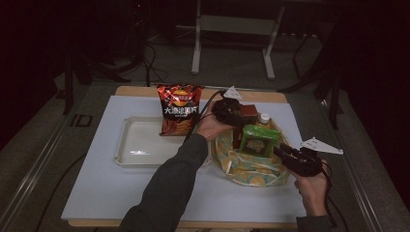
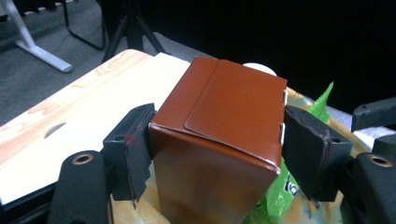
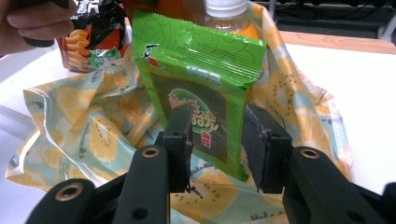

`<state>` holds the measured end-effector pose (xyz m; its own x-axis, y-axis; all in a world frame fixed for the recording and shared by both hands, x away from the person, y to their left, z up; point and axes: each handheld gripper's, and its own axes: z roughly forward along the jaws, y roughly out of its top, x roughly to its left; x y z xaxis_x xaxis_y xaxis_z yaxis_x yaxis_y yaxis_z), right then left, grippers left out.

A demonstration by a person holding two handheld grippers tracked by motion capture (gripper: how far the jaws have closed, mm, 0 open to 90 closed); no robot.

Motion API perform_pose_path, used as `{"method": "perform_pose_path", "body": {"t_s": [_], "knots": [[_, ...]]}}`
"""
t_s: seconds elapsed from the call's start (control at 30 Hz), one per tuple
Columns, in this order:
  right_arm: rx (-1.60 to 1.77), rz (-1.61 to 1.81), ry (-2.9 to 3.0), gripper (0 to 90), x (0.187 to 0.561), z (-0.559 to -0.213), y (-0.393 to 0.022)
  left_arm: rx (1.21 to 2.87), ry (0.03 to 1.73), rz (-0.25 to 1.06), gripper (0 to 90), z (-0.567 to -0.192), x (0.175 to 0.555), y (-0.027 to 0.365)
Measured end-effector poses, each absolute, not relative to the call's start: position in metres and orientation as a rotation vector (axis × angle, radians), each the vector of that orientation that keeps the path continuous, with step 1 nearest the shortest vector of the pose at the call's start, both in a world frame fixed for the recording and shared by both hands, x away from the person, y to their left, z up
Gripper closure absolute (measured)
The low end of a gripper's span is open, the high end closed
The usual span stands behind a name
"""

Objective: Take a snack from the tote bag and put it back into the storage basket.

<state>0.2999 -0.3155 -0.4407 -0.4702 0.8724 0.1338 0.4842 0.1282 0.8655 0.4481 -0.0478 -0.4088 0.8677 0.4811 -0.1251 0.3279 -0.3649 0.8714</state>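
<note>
Over right half of surface (image 1: 96, 193): brown carton (image 2: 219, 135) upright in fruit-print bag (image 1: 251, 171).
Left gripper (image 2: 217, 140) jaws straddling carton top, pads at both sides, clamping uncertain. Right gripper (image 3: 217, 140) jaws apart before green packet (image 3: 196, 88). White tray (image 1: 128, 157), chip bag (image 1: 179, 108) left; near edge open.

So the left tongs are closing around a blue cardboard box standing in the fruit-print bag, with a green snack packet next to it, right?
Not quite: the cardboard box is reddish-brown, not blue, as the left gripper view shows. The rest holds: the left tongs straddle it, it stands in the fruit-print bag, and the green snack packet sits beside it.
</note>
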Motion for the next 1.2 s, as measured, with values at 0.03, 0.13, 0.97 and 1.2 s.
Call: {"method": "perform_pose_path", "body": {"t_s": [0.03,0.13,0.97,1.2], "knots": [[1.309,1.292,2.005,63.4,0.300,-0.440,-0.316,1.979,0.599,0.178,28.0,-0.410,0.449,-0.048],[1.308,1.296,2.006,63.4,0.300,-0.440,-0.317,1.966,0.604,0.178,26.7,-0.410,0.450,-0.052],[1.334,1.296,2.025,61.8,0.305,-0.448,-0.316,2.039,0.543,0.336,40.6,-0.406,0.430,-0.066],[1.344,1.309,2.001,61.6,0.308,-0.449,-0.314,2.045,0.554,0.351,41.9,-0.403,0.428,-0.063]]}}
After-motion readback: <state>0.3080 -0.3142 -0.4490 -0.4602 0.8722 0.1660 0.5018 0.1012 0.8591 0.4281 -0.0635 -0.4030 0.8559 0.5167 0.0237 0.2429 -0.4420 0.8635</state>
